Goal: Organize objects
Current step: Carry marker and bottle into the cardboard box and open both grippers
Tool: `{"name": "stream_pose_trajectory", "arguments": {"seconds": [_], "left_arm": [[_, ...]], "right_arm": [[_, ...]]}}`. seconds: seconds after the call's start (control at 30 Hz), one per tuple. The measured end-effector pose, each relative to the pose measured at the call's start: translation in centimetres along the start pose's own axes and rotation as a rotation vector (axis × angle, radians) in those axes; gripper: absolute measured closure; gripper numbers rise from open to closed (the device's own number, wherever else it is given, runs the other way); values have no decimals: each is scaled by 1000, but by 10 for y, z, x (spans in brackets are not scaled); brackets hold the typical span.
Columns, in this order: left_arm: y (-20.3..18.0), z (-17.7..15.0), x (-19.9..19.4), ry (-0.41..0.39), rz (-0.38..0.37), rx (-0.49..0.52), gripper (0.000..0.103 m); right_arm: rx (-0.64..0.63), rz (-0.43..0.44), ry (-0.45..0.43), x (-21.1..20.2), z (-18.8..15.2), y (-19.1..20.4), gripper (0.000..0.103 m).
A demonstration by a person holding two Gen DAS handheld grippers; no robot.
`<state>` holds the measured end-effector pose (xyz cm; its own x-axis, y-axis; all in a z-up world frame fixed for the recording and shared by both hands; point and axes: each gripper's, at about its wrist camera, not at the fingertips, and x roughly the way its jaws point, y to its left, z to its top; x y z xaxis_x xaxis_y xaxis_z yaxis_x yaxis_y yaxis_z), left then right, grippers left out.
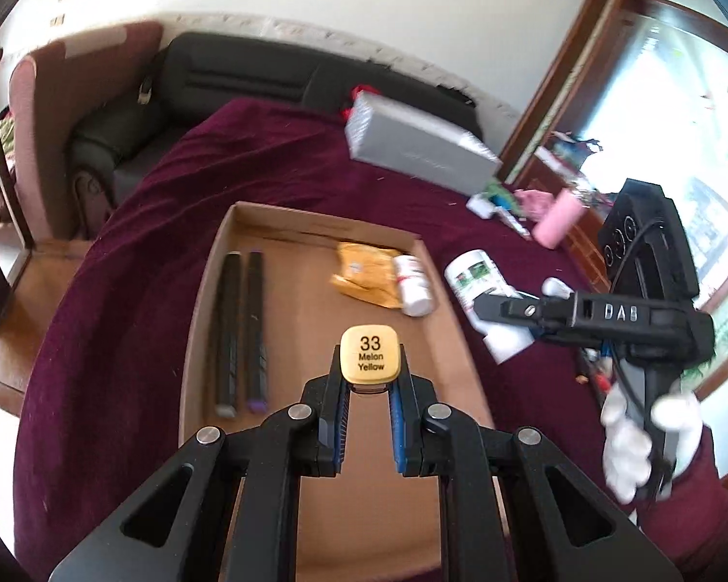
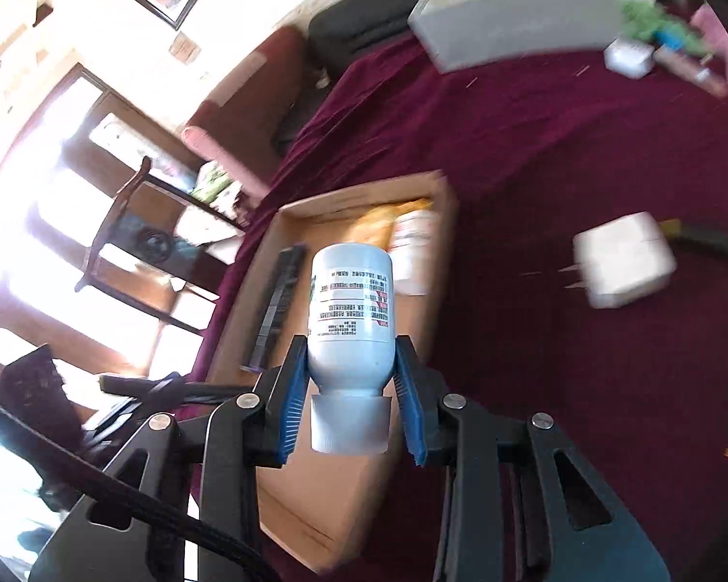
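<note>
The marker (image 1: 370, 355), its yellow end cap printed "33 Melon Yellow", sits pinched between the pads of the left claw (image 1: 370, 388), cap end pointing away from the wrist; that claw is closed on it. Straight ahead of and below the left claw lies the open cardboard box (image 1: 315, 320), with two dark markers (image 1: 240, 334) lying side by side along its left wall, ahead and to the left of the claw. Farther ahead and to the right, against the box's right wall, are a yellow packet (image 1: 364, 274) and a small white bottle (image 1: 414, 286), which touch.

The white bottle (image 2: 352, 320) with printed label is gripped by the right claw (image 2: 352, 417), which is clamped about its shoulder, the cap toward the wrist and the base pointing out. Below and ahead of that claw the same box shows, blurred. To the right of the right claw, well apart, a white charger block (image 2: 623, 262) lies on the maroon cloth of the bench (image 2: 558, 145), and beyond it a grey box (image 2: 514, 14).

Judging by this, both hands are in the carrying step, each bringing an item over the box. For the marker, the next move seems to call for lowering it beside the two dark ones, parallel to them; the bottle would suit the free floor near the other bottle, laid down gently so it does not roll
</note>
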<state>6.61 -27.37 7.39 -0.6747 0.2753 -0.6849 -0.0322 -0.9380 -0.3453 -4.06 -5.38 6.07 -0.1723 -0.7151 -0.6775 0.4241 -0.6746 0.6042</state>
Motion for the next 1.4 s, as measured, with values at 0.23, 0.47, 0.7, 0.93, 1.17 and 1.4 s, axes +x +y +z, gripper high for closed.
{"name": "stream_pose_trajectory", "arguments": {"seconds": [0.23, 0.47, 0.7, 0.93, 1.17, 1.4], "left_arm": [[27, 40, 52, 86, 21, -37, 90], [42, 61, 90, 143, 28, -87, 91], [64, 52, 101, 158, -4, -224, 90], [61, 41, 60, 62, -26, -270, 81], [0, 4, 1, -140, -66, -239, 67], [-102, -32, -9, -249, -78, -104, 59]], "right_arm": [[-41, -59, 66, 77, 25, 32, 70], [-46, -141, 51, 108, 47, 33, 70], [-42, -103, 33, 110, 49, 31, 64], [-50, -92, -33, 80, 46, 38, 57], [-96, -109, -248, -9, 15, 29, 45], [-118, -253, -481, -86, -33, -10, 31]]}}
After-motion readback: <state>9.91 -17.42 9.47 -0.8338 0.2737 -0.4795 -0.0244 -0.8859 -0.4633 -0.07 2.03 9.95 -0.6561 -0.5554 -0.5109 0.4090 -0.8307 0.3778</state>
